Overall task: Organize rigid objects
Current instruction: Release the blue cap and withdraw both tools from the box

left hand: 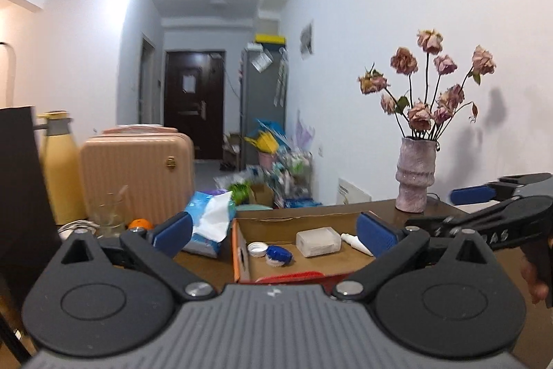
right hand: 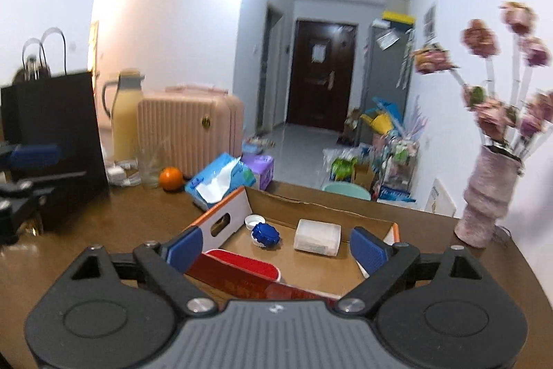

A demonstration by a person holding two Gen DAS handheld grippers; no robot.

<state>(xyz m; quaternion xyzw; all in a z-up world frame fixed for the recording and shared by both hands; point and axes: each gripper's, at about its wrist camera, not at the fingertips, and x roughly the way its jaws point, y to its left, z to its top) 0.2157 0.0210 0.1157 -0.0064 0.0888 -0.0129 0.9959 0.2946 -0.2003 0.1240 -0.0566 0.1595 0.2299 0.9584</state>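
Note:
An open cardboard box [left hand: 293,217] [right hand: 311,201] lies on the brown table. Inside it are a white cap [left hand: 257,248] [right hand: 254,221], a blue cap [left hand: 278,254] [right hand: 265,234], a clear plastic case [left hand: 318,241] [right hand: 317,237] and a small white bottle [left hand: 356,242]. A flat red item [left hand: 293,275] [right hand: 242,268] lies at the box's near side. My left gripper [left hand: 274,230] hangs open above the box's near edge, with nothing between its fingers. My right gripper [right hand: 276,249] is also open and empty, just over the red item.
A pink vase of dried roses [left hand: 414,175] [right hand: 487,196] stands at the right. Left of the box lie a tissue pack [left hand: 207,220] [right hand: 216,178], an orange [right hand: 170,178], a glass [right hand: 150,165], a pink suitcase [right hand: 190,127], a yellow jug and a black bag [right hand: 52,127].

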